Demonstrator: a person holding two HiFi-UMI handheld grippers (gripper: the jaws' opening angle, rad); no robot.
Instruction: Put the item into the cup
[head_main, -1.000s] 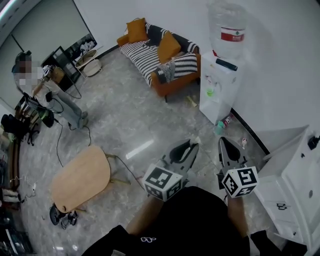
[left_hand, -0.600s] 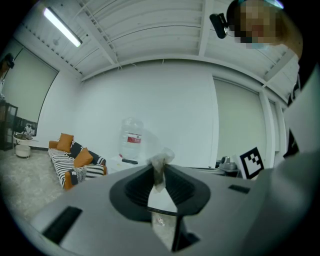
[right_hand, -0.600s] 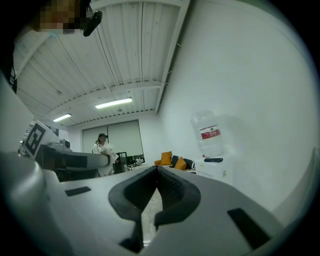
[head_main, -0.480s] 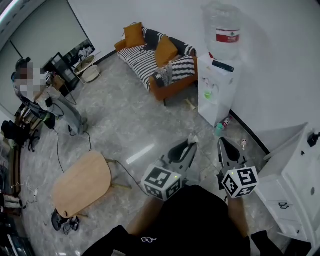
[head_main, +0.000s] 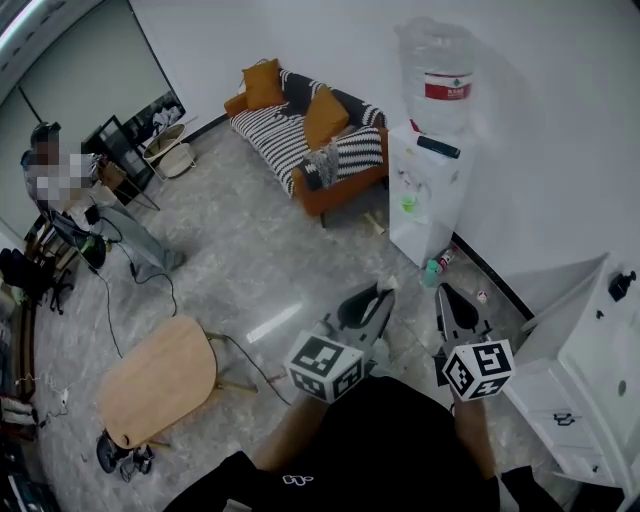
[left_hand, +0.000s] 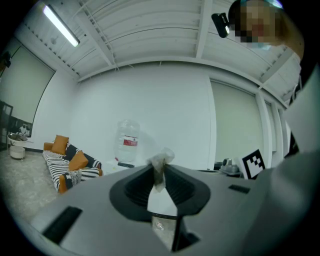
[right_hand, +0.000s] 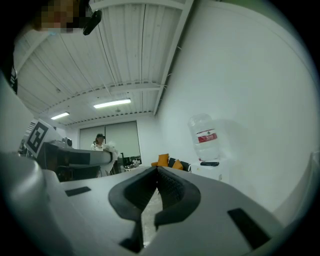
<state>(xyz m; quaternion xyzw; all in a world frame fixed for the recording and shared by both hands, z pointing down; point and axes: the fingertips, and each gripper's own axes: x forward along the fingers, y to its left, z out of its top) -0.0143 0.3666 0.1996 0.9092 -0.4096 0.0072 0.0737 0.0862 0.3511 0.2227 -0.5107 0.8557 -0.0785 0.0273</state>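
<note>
OK, my L gripper (left_hand: 159, 174) is clamped on a small crumpled whitish wrapper (left_hand: 162, 159). R gripper (right_hand: 157, 173) jaws are pressed together w/ nothing btwn. Both are held above the grey marble floor (head_main: 250, 250).

Glossy stone tiles cover the floor (head_main: 250, 250). The table (head_main: 160, 380) has a matt pale wood top; the sofa (head_main: 290, 120) is striped cloth; the water bottle (head_main: 443, 65) clear plastic. The left gripper (left_hand: 159, 172), matt grey plastic, pinches a crinkly translucent packet (left_hand: 161, 159).

Grey marble floor (head_main: 262, 262), striped sofa (head_main: 290, 118), water dispenser (head_main: 425, 195), white wall (head_main: 560, 120)
</note>
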